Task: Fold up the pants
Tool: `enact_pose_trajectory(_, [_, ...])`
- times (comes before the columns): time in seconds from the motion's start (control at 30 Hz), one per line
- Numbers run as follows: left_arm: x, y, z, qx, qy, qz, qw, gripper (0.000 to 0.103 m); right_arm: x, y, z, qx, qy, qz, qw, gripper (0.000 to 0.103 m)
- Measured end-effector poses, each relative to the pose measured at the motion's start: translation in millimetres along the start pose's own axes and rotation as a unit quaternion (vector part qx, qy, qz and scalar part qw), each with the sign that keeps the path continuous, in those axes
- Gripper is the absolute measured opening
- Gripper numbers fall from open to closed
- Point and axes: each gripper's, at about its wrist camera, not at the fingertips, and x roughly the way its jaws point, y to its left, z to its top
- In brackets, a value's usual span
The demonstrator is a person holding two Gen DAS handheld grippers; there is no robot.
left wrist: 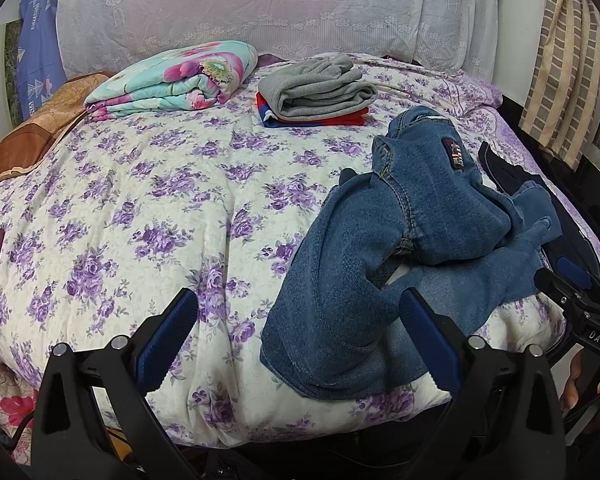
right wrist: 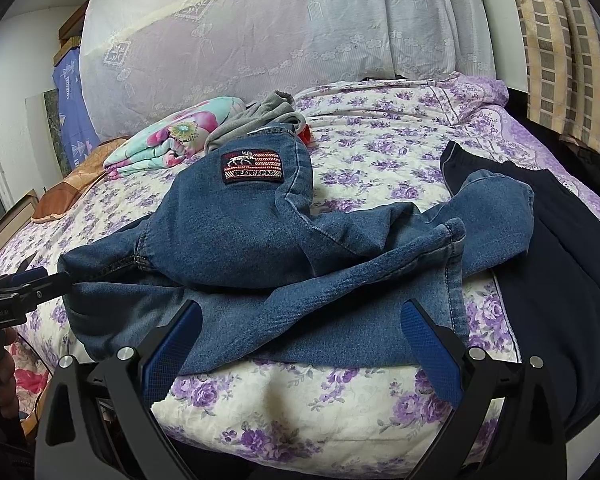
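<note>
Blue denim pants point(left wrist: 400, 248) lie crumpled near the front right edge of the bed, a red patch facing up; they also fill the middle of the right wrist view point(right wrist: 260, 248). My left gripper point(left wrist: 300, 312) is open and empty, hovering at the bed's front edge just left of the pants' lower leg. My right gripper point(right wrist: 300, 316) is open and empty, its fingers straddling the near hem of the pants. Each gripper shows at the other view's edge: the right one point(left wrist: 572, 292), the left one point(right wrist: 28, 280).
The bed has a purple floral quilt point(left wrist: 160, 220). A folded floral blanket point(left wrist: 172, 80) and a stack of folded grey and red clothes point(left wrist: 316, 92) lie at the back. A dark navy garment point(right wrist: 560, 260) lies right of the pants. Pillows line the headboard.
</note>
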Motion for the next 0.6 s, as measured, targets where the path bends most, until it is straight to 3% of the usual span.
enact_pose_trajectory(0.6, [0.1, 0.4, 0.6, 0.000, 0.001, 0.000, 1.0000, 0.098, -1.5, 3.1, -0.9, -0.003, 0.002, 0.000, 1.000, 0.100])
